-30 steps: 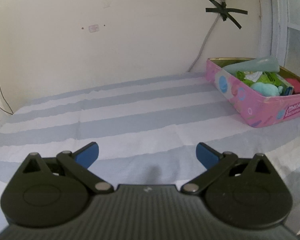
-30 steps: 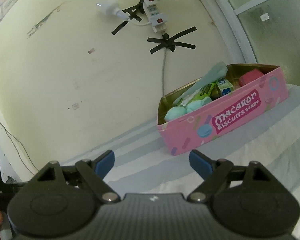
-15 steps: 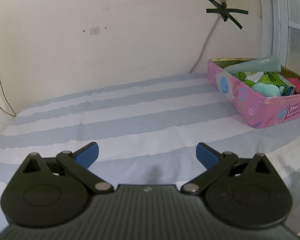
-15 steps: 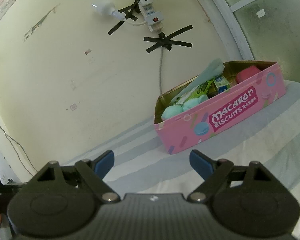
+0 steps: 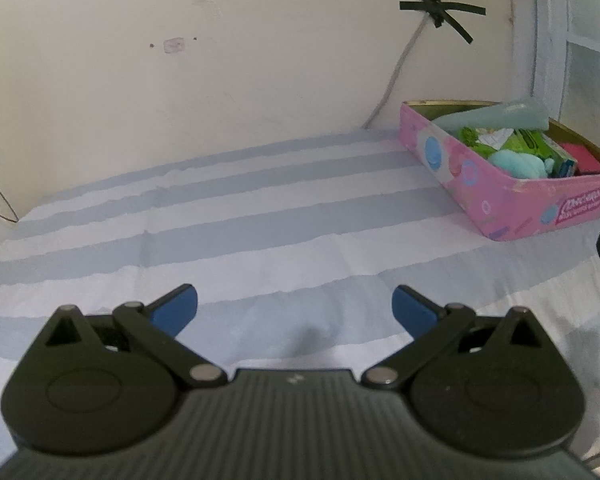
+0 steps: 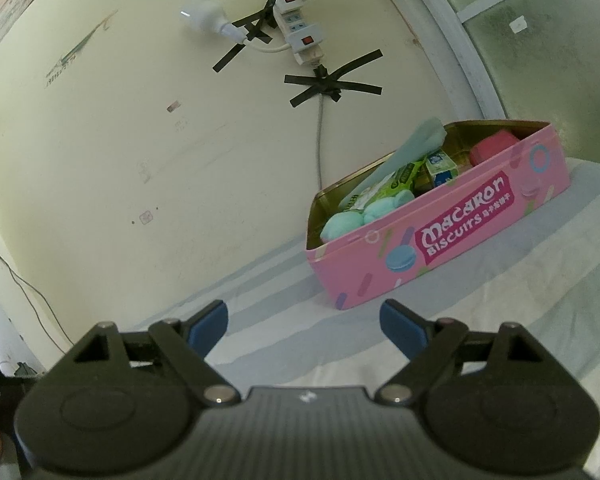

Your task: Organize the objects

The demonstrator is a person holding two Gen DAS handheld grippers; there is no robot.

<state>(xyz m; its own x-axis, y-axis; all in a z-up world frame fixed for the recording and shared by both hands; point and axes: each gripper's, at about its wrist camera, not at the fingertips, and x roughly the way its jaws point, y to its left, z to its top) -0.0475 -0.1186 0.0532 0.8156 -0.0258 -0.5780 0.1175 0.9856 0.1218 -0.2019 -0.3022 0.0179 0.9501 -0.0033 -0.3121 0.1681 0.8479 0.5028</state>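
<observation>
Gaping wide, both grippers' jaws apparently empty, touching nothing.

Pink biscuit tin (image 6: 440, 236), lid off, on striped cloth by wall; packed with teal, green, pink items.

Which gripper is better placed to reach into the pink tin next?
Probably the right gripper: the pink tin lies just ahead of its open fingers. For the left gripper, it sits far off to the side.

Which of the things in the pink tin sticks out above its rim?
The pale green tube. It lies slanted with one end poking over the rim of the tin, while the teal plush, the small carton and the pink block sit lower.
</observation>
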